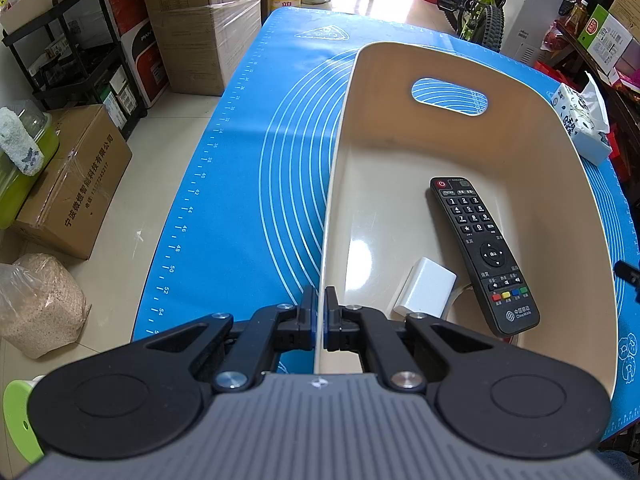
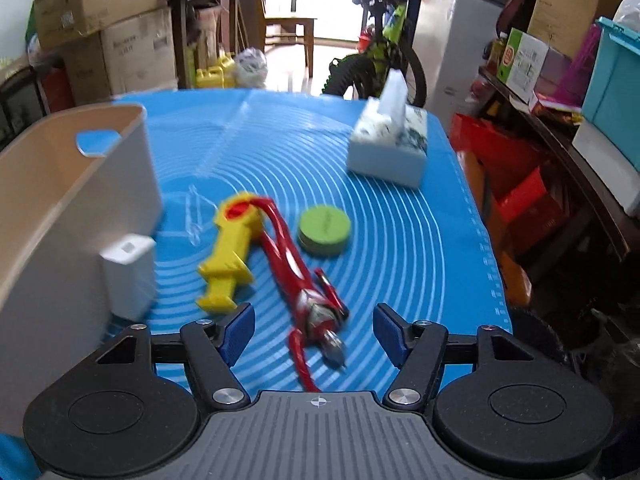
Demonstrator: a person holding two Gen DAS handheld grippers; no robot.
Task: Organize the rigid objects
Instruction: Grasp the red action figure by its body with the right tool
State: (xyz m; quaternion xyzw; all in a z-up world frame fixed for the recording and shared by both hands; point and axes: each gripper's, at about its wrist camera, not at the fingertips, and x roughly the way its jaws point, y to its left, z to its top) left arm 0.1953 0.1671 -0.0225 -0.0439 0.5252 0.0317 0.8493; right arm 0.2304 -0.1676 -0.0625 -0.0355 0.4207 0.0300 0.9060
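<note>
A cream bin stands on the blue mat. My left gripper is shut on the bin's near left wall. Inside the bin lie a black remote and a white charger block. In the right wrist view the bin is at the left. My right gripper is open and empty, just above a red and silver toy figure lying on the mat. Beside it lie a yellow toy, a green round disc and a white block next to the bin.
A tissue box stands at the mat's far right, also in the left wrist view. Cardboard boxes, a sack and a shelf stand on the floor to the left. A bicycle and cluttered shelves are behind and right.
</note>
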